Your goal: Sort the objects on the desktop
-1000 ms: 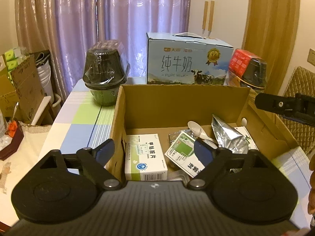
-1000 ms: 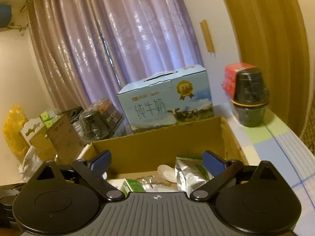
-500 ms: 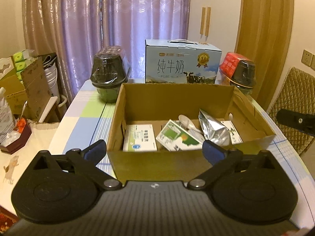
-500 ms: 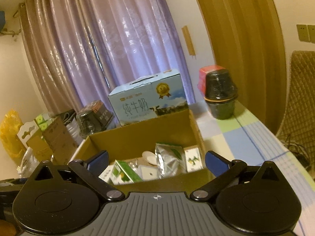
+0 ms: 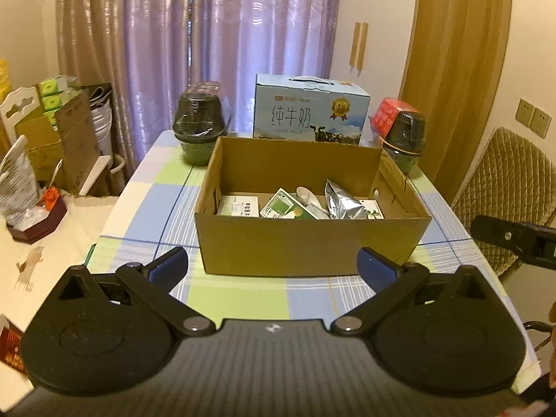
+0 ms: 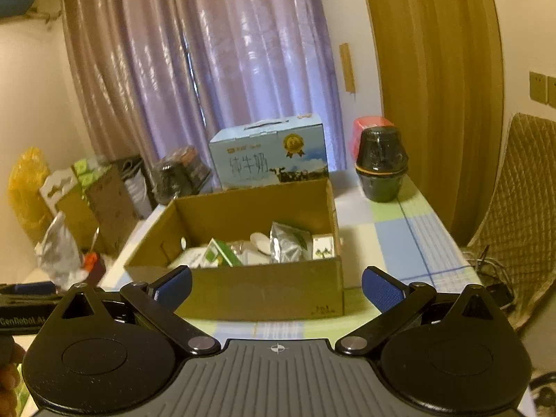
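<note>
My left claw (image 5: 272, 266) is spread wide, nothing between the blue pads (image 5: 168, 264), hanging over the near part of the desk (image 5: 239, 295) just short of the cardboard box (image 5: 305, 243). My right claw (image 6: 276, 286) is the same: fingers apart, empty, blue pads (image 6: 382, 293) on either side of the box's near wall (image 6: 264, 292) as I see it.

In the left wrist view the right claw's black body pokes in at the right edge (image 5: 514, 238), well apart from the box.

The box sits open on the checked tablecloth. Inside, left to right: white-green medicine box (image 5: 239, 205) lying flat, green-white carton (image 5: 283, 206) tilted, white plastic spoon (image 5: 309, 196), crinkled silver foil pouch (image 5: 342, 201), small white packet with green print (image 5: 373, 208) at the right wall. They overlap; I can't tell exactly what touches what.

Behind the box stands a blue milk carton case (image 5: 309, 111) with a handle on top. Rear left of it, a dark wrapped bowl stack (image 5: 199, 128); rear right, another dark bowl stack (image 5: 405, 140) with a red pack (image 5: 385, 114) behind it.

Off the desk: purple curtains (image 5: 243, 34) at back, quilted chair (image 5: 504, 187) on the right, cardboard clutter (image 5: 59, 139) on the left.
</note>
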{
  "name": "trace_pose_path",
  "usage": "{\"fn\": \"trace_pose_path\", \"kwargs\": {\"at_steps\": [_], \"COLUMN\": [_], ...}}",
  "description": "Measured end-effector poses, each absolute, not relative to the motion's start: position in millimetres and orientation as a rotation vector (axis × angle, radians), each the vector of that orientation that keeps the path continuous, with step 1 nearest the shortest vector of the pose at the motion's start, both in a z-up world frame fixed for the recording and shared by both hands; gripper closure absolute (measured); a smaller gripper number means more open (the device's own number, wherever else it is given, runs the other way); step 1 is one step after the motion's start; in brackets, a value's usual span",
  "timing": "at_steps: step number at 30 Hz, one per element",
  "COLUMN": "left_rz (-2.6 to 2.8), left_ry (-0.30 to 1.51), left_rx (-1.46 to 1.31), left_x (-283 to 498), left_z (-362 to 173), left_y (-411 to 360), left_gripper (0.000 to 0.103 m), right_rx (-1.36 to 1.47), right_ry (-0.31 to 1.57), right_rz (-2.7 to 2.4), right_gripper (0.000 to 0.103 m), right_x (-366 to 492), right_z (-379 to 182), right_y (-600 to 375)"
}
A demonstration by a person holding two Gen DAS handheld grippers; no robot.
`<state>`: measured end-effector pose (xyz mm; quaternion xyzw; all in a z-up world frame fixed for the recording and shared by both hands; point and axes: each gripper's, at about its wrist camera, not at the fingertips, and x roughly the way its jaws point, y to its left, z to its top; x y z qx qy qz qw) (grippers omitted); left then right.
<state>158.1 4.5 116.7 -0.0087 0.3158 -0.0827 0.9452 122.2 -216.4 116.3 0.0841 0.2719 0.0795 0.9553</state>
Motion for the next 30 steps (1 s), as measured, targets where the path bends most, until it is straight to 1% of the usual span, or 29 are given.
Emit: {"fn": "trace_pose_path", "kwargs": {"at_steps": [7,13,20,25,30], "left_rz": [-0.169,-0.148,-0.119,-0.138,-0.148], "left_ry": [0.629,0.587,0.601,0.635,0.66], "left_rx": [-0.033,-0.042,-0.023,-0.05,-0.06], "left_x": [116.7,75.4,45.7,36.5,32.9], "left_z": [133.1,148.4,157.1,153.4,145.8], "left_y": [1.2,0.6,4.7,4.1,-1.0], "left_gripper": [0.001,0.001,0.001,0.001,0.001], "right_rx": [0.199,0.146,0.178,0.236,0.204], "right_ry": [0.584,0.59,0.617,0.636,0.63], "right_rz": [0.151,0.153,0.173,0.157,0.149], "right_gripper": [0.002,0.002,0.002,0.002,0.002], "right_x": [87.1,50.3,16.5,7.2,-2.1], "right_z": [139.7,151.3,145.6,137.8,138.2], "right_y": [-228.5,-224.6,-227.8,-231.6,-232.2]}}
